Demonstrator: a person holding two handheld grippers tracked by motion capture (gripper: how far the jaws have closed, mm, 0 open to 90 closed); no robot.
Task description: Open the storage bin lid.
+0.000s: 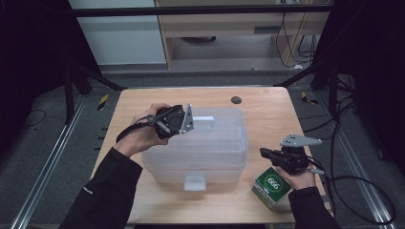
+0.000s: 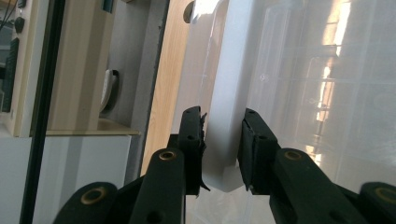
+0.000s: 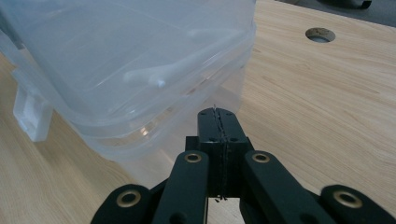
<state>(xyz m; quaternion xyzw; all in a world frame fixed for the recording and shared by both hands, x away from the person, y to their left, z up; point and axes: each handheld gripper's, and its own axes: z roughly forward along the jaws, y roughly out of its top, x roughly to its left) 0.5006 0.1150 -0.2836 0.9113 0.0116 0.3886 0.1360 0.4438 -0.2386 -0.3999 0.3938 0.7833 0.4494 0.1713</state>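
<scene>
Centrally on the tabletop [image 1: 143,102] sits a clear plastic box [image 1: 210,148]. Left gripper [image 2: 223,142] clamps its white far latch [image 2: 229,102]; hazy walls blur the contents. Right gripper [image 3: 218,122], lower right, is closed empty beside a green carton [image 1: 271,186].

High view: sitting above person's side, looking forward and down, taking in whole light wooden table [image 1: 267,102] from well back. Left gripper view: riding on left gripper [image 2: 223,140], looking along black jaws, very close to white latch [image 2: 229,102] of clear plastic lidded box [image 1: 200,143]. Right gripper view: riding on right gripper [image 3: 218,116], facing across tabletop, near box's corner. All three sharing box and table.
</scene>
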